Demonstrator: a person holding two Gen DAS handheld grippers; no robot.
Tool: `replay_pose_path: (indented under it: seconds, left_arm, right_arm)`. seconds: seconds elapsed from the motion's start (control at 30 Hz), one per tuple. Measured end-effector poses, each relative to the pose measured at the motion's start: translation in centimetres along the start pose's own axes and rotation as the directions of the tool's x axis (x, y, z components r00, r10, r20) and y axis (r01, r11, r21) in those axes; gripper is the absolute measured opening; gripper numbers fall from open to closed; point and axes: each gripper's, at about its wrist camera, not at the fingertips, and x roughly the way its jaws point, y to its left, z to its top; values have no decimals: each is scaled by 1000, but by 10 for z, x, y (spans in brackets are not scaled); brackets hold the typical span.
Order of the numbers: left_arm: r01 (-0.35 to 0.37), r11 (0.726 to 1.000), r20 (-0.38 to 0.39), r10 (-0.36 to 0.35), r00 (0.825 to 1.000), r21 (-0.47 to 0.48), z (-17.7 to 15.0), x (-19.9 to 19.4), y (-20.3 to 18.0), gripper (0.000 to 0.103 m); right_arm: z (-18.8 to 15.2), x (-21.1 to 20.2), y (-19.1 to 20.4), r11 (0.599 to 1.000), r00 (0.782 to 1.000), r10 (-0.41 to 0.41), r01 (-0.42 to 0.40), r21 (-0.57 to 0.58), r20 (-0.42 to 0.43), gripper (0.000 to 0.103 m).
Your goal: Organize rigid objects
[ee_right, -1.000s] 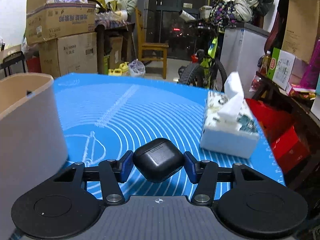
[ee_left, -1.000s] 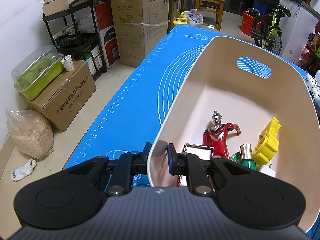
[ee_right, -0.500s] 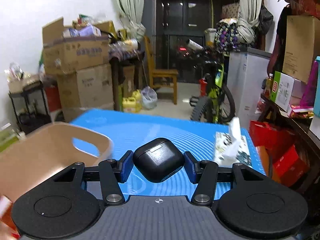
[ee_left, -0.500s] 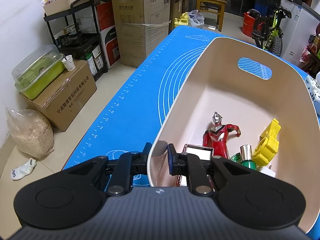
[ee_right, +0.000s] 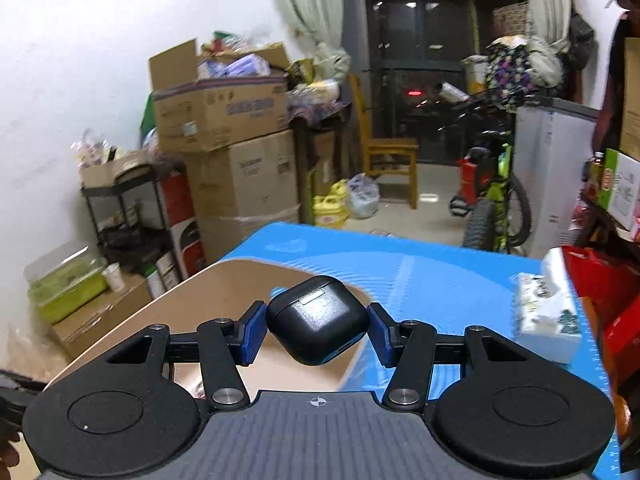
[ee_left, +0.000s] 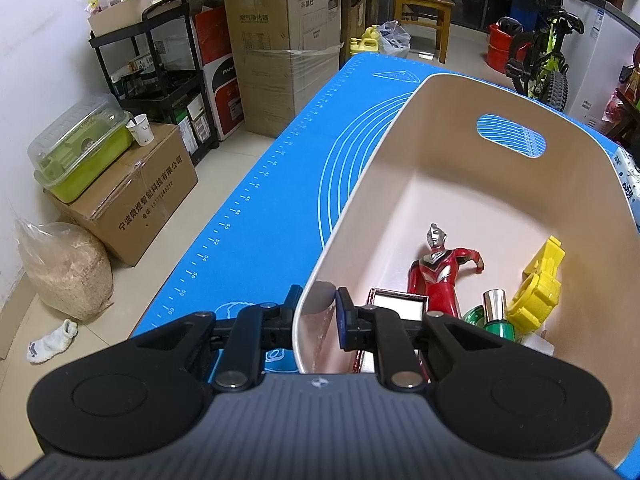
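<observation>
Tissue box (ee_right: pixel 546 318), wooden chair (ee_left: pixel 424 4), bicycle (ee_left: pixel 548 60), stacked cardboard boxes (ee_left: pixel 280 40)

The left gripper (ee_left: pixel 318 308) is clamped on the near wall of the bin (ee_left: pixel 400 128), tilted down. The right gripper (ee_right: pixel 317 330) squeezes a black case (ee_right: pixel 318 318) above the bin.

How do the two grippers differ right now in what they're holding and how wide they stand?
The left gripper is pinched nearly shut on the beige bin, one finger outside its near wall and one inside. The right gripper stands wider, clamped on a black earbud case held in the air above the bin's rim. The left grips a thin wall; the right carries a rounded loose object. Both have blue pads pressing on something.
</observation>
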Motion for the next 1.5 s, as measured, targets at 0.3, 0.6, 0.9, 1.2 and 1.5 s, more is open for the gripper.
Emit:
replay_pose_path:
  seconds: [0.3, 0.6, 0.9, 1.2, 1.5]
  left_arm:
    - [0, 1000, -1, 0, 1000, -1, 0, 0, 0, 19]
    - [1, 1000, -2, -1, 1000, -5, -1, 1, -1, 19]
    - [1, 1000, -3, -1, 1000, -2, -2, 3, -3, 20]
    - [-26, 999, 71, 24, 997, 24, 1, -13, -7, 57]
    - [21, 999, 147, -28, 989, 45, 2, -55, -16, 87]
  right_arm:
    - [-16, 20, 46, 992, 990, 72, -83, -95, -118, 58]
    - [-31, 38, 67, 983, 967, 74, -111, -143, -243, 58]
    - [-30, 27, 63, 992, 968, 56, -82, -98, -243, 67]
    - [-18, -9, 41, 1000, 986, -16, 18, 7, -167, 89]
    - [-6, -65, 7, 988, 989, -104, 115, 104, -108, 101]
